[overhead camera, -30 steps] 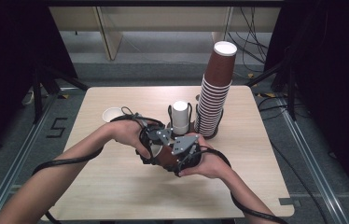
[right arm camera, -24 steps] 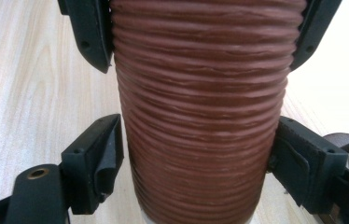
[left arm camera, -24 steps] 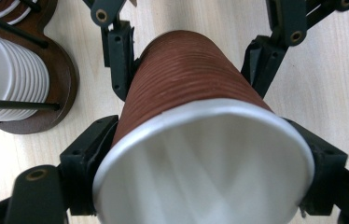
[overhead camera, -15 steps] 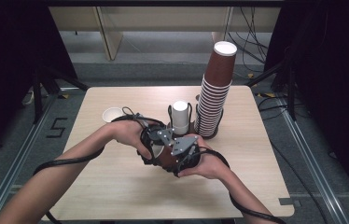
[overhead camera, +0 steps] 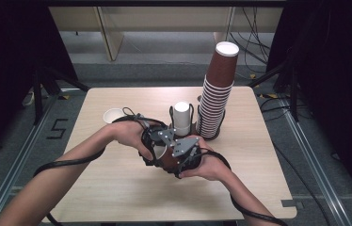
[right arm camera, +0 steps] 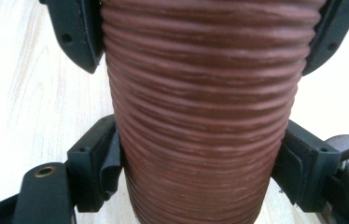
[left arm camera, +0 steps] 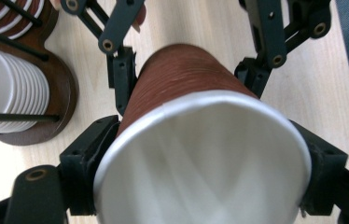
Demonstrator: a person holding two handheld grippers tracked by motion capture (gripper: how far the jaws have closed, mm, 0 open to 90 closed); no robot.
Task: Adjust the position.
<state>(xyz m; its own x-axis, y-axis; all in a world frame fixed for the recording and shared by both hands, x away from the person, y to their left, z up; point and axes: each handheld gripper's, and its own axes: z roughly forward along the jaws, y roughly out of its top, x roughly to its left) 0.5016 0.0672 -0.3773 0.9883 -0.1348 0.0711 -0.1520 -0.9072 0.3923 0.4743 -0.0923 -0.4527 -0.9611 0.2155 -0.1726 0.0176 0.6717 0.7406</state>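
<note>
1. One brown ribbed paper cup with a white inside (left arm camera: 200,140) lies on its side between the two hand-held tools, above the near middle of the one pale wooden table (overhead camera: 117,197)
2. The left gripper (left arm camera: 200,182) has its two black jaws pressed against the cup's wide white rim, one on each side, so it is closed on the cup at a fairly narrow setting
3. The right gripper (right arm camera: 200,172) has its two jaws against the ribbed brown wall lower down the same cup; they have just been closing, and the pads now touch the cup on both sides
4. In the high view the two grippers meet nose to nose, the left gripper (overhead camera: 157,141) and the right gripper (overhead camera: 183,150), with the cup (overhead camera: 164,157) between them
5. Two hands hold the tools, one each, and two black cables trail back from them
6. One tall leaning stack of brown cups (overhead camera: 217,94) stands in a dark round wire holder behind the grippers; the number of cups is too many to count surely
7. One shorter stack of white lids (overhead camera: 181,117) stands in a second holder just beside it
8. One single white lid (overhead camera: 113,115) lies flat on the table to the left, well apart from the stacks
</note>
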